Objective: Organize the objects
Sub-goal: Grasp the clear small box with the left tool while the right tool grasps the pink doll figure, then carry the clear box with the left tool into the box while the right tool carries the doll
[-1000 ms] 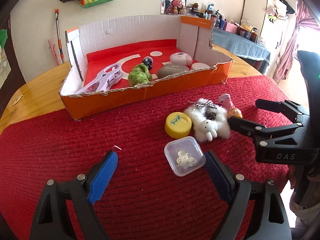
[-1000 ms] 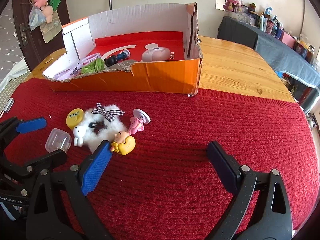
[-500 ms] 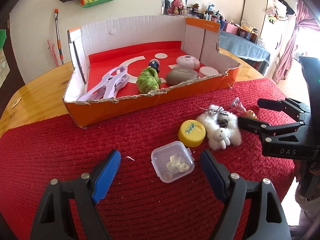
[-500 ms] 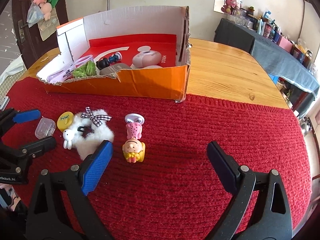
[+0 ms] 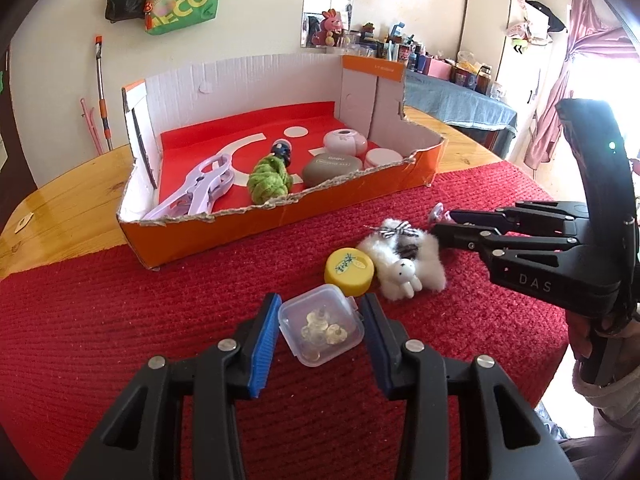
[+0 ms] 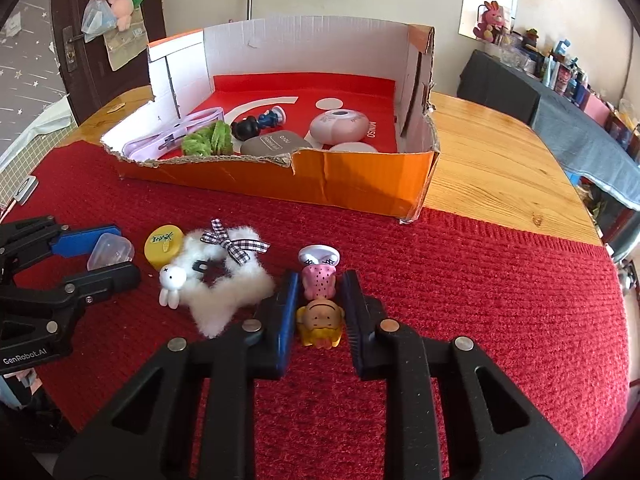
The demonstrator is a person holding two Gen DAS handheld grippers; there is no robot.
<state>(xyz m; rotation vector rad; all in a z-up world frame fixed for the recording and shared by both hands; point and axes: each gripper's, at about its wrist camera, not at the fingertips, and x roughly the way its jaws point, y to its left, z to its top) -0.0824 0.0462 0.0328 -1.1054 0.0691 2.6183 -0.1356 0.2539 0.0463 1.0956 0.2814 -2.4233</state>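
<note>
- My left gripper [image 5: 320, 330] straddles the lidded box [image 5: 321, 329] on the mat [image 5: 120, 320]; my right gripper [image 6: 318, 310] straddles the doll figurine [image 6: 320, 300], which lies on the mat.
- Between those two things I see the round cap [image 5: 349, 271] and, touching its right side, the fluffy clip [image 5: 404, 266].
- Behind them all the cardboard tray [image 6: 360, 184] sits partly on the mat, partly on the table [image 6: 500, 168].
- In the tray, left to right: clothes pegs [image 5: 200, 190], knitted ball [image 5: 269, 180], flat case [image 5: 331, 167], with a dome case [image 5: 345, 142] behind it.
</note>
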